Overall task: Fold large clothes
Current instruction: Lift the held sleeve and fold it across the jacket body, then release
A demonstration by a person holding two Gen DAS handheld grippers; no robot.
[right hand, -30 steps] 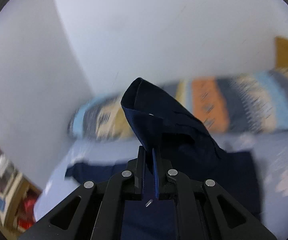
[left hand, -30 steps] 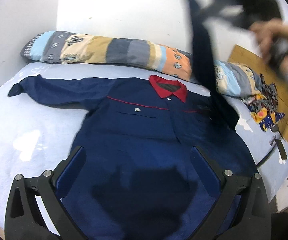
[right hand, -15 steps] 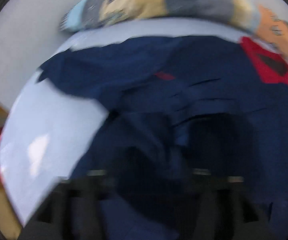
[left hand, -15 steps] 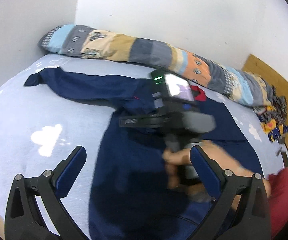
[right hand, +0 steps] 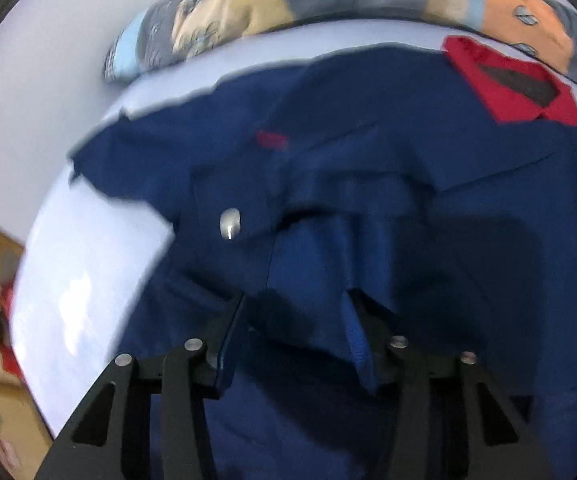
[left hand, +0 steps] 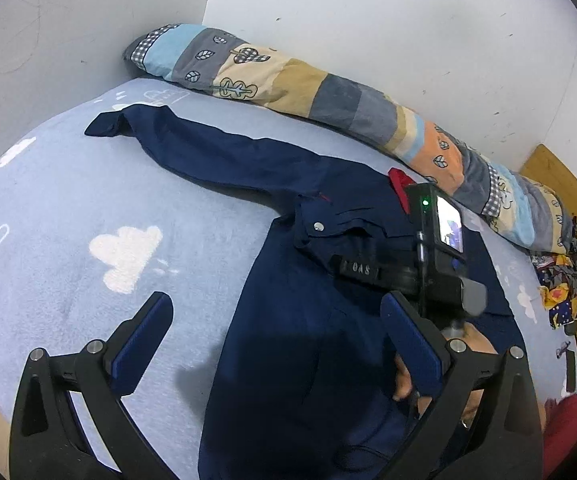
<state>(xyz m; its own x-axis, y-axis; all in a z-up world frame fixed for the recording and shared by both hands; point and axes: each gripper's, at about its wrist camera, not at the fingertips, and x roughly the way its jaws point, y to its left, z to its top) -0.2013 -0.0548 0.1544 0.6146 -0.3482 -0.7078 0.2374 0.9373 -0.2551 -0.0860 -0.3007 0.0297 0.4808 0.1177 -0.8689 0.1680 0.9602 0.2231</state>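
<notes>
A navy work jacket (left hand: 300, 320) with a red collar (right hand: 508, 84) lies flat on a pale blue bed (left hand: 68, 208). Its left sleeve (left hand: 208, 152) stretches out toward the far left corner. The right sleeve (right hand: 328, 248) lies folded across the chest. My left gripper (left hand: 276, 336) is open and empty above the jacket's lower left side. My right gripper (right hand: 292, 320) is open low over the chest, with the sleeve end lying between its fingers; it also shows in the left wrist view (left hand: 416, 264).
A long patchwork pillow (left hand: 328, 96) lies along the white wall. A crumpled patterned cloth (left hand: 564, 280) sits at the bed's right edge by a wooden board (left hand: 568, 200). A wooden floor (right hand: 0, 320) lies left of the bed.
My right gripper carried the right sleeve down across the chest and opened, letting it go. My left gripper swung its view left and stayed open.
</notes>
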